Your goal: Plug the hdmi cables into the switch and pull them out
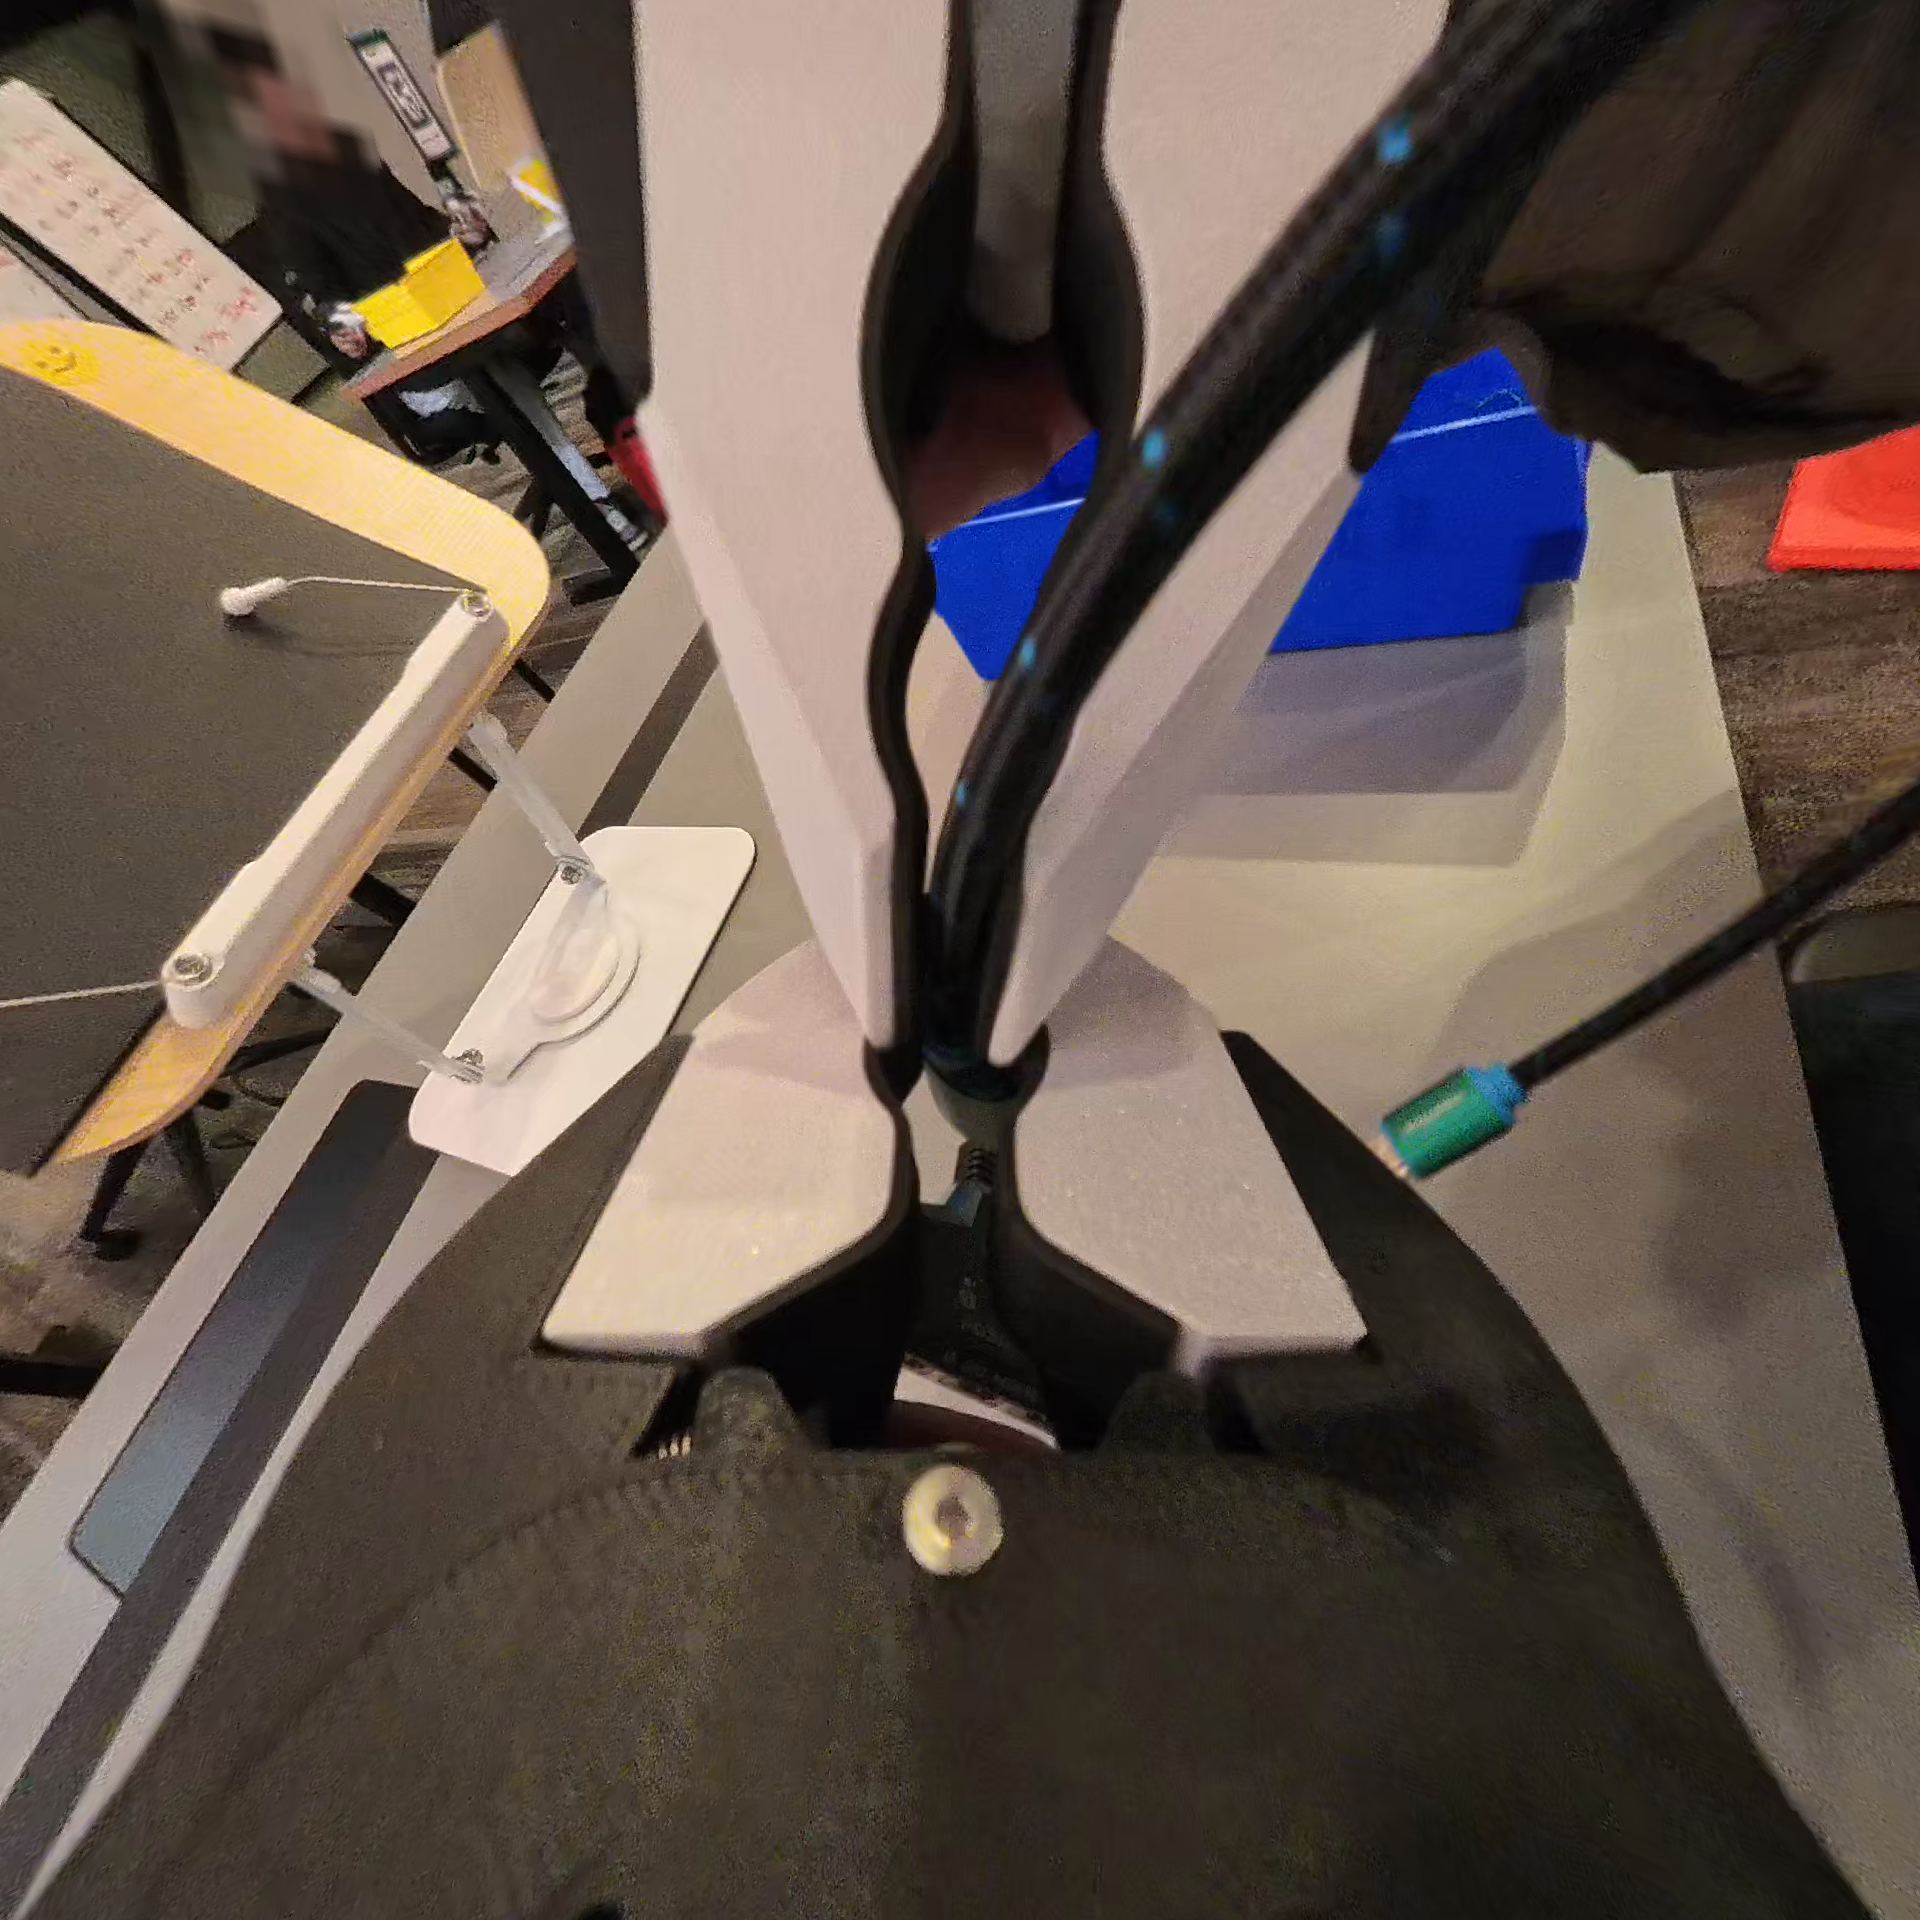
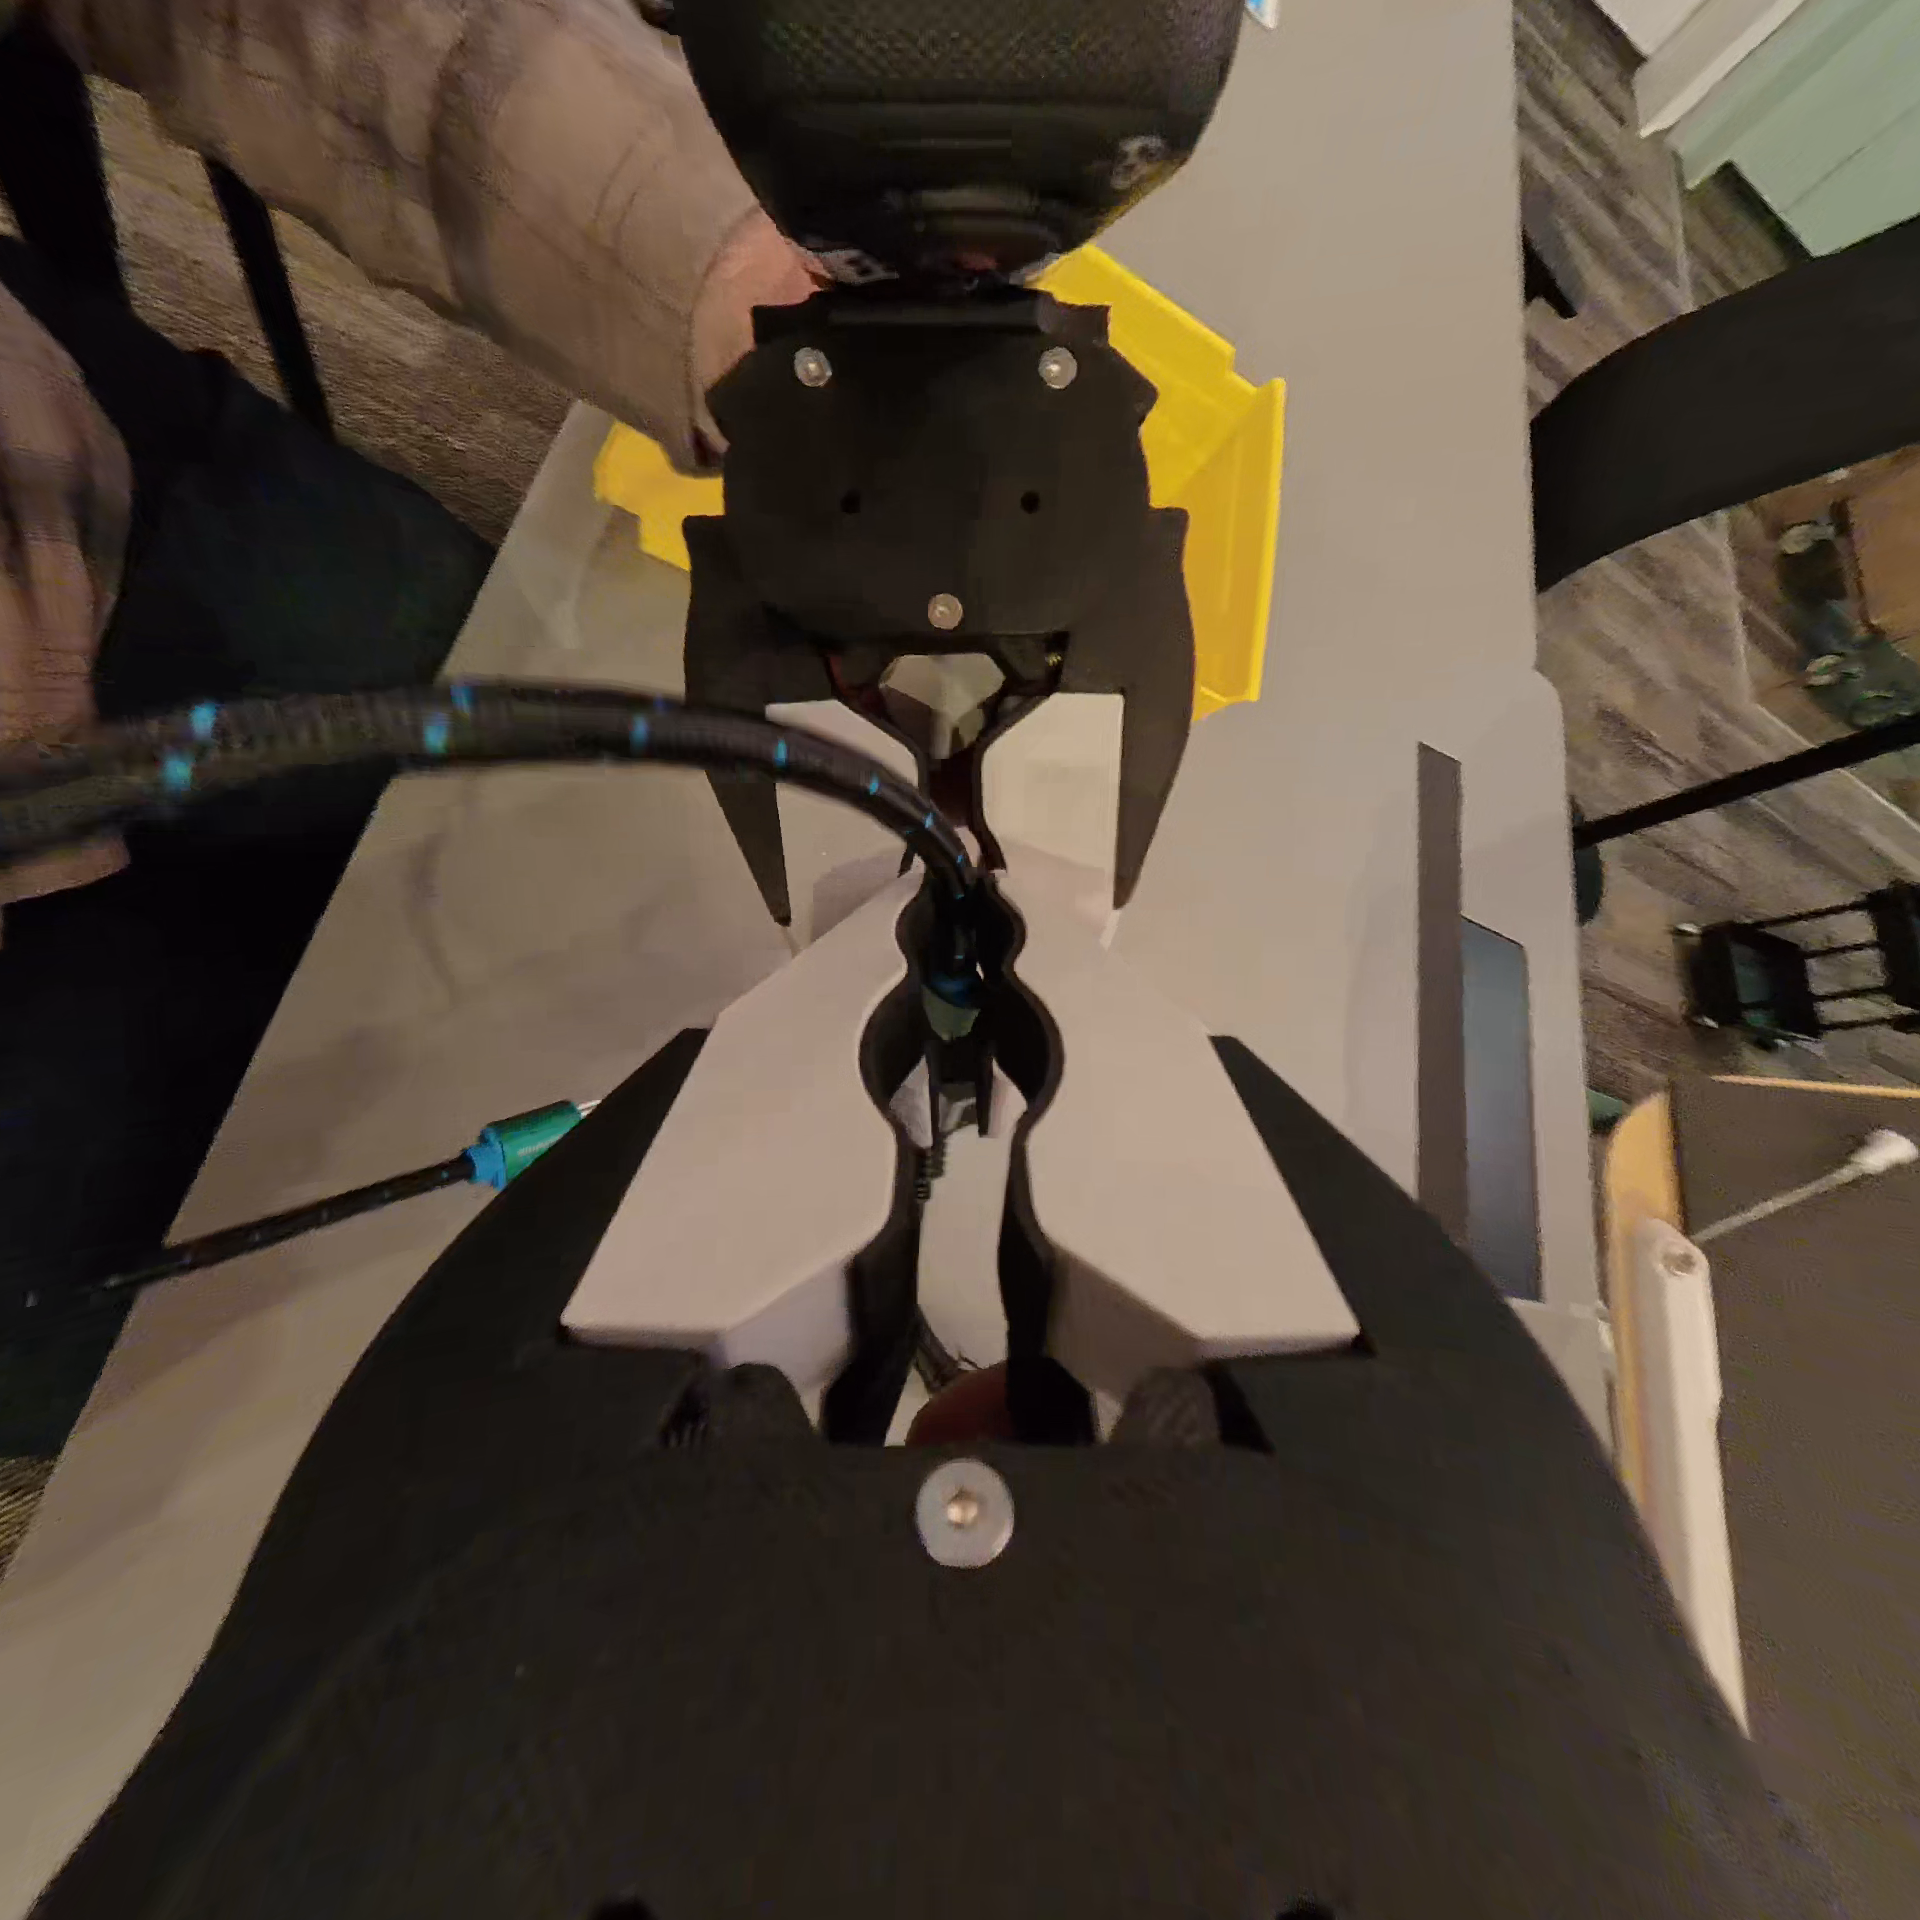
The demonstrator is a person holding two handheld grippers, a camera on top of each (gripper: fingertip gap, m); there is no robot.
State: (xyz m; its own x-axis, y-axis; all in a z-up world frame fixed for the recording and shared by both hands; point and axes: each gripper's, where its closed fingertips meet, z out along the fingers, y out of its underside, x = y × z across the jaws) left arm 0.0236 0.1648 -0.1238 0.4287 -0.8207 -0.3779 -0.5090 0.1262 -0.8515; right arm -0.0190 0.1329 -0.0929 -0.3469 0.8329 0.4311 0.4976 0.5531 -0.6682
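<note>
My left gripper (image 1: 961, 1086) is shut on a small black switch (image 1: 966, 1304), whose ribbed neck points forward between the pads. My right gripper (image 2: 961, 896) meets it tip to tip and is shut on the plug end (image 2: 951, 1008) of a black-and-blue braided HDMI cable (image 2: 520, 717). That cable (image 1: 1195, 416) arcs over the right gripper (image 1: 951, 1023) and down into the gap. The joint between plug and switch is hidden by the fingers. The left gripper (image 2: 971, 847) faces the right camera. A second cable's green-and-blue plug (image 1: 1455, 1127) lies loose on the table (image 2: 530, 1143).
The work sits over a grey table (image 1: 1351, 935). A blue bin (image 1: 1434, 561) stands behind the right gripper and a yellow bin (image 2: 1216, 499) behind the left. A white plate with a clear bracket (image 1: 582, 987) joins a dark wood-edged board (image 1: 208, 727). A person's sleeve (image 2: 468, 156) is at the left. My right fingertips sit around 5 cm from my left ones.
</note>
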